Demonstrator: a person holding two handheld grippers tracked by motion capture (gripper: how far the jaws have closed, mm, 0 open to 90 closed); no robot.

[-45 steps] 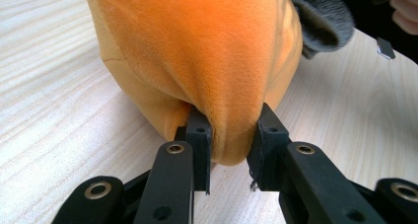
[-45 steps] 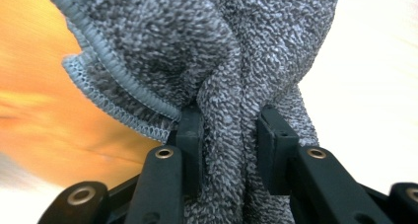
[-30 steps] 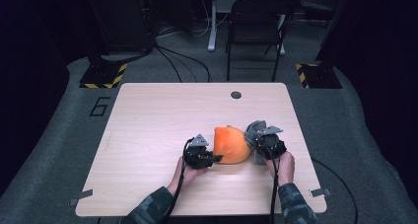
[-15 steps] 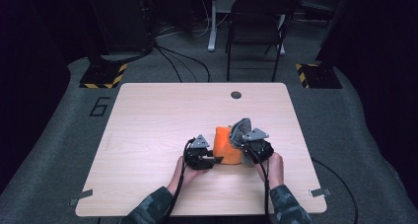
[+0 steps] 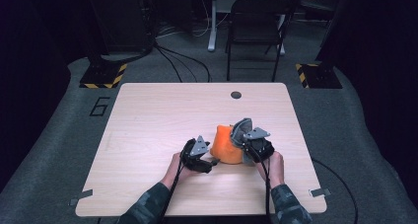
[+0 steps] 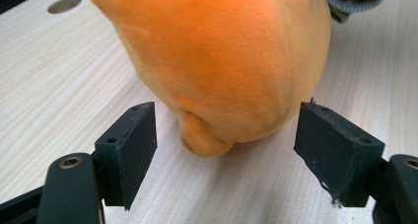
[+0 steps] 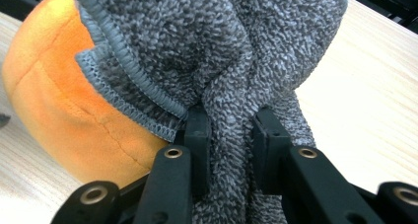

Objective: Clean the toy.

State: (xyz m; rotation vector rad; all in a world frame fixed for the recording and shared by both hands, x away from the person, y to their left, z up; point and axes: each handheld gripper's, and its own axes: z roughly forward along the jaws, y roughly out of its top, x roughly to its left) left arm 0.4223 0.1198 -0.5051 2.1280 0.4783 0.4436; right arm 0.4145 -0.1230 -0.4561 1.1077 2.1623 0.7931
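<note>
An orange plush thing [image 5: 224,144] sits on the wooden table [image 5: 162,115], bunched up between my two grippers. In the left gripper view its lower tip [image 6: 207,140] lies between the jaws of my left gripper [image 6: 229,123]. Those jaws have just been opening and now stand apart from the plush on both sides. A grey terry cloth [image 7: 217,46] rises against the right side of the plush [image 7: 64,105]. My right gripper [image 7: 230,123] is shut on a fold of that cloth. From above, the cloth [image 5: 240,129] stands over the right gripper [image 5: 245,144], with the left gripper [image 5: 213,161] close beside the plush.
A round cable hole [image 5: 236,94] sits near the table's far edge. A dark chair [image 5: 256,21] stands behind the table, with cables and yellow-black striped bases [image 5: 103,76] on the floor. Bare tabletop stretches to the left and far side.
My right hand has moved left with the grey cloth, pushing the orange plush from a wide, low shape into a narrower, taller one. The left hand has stayed put.
</note>
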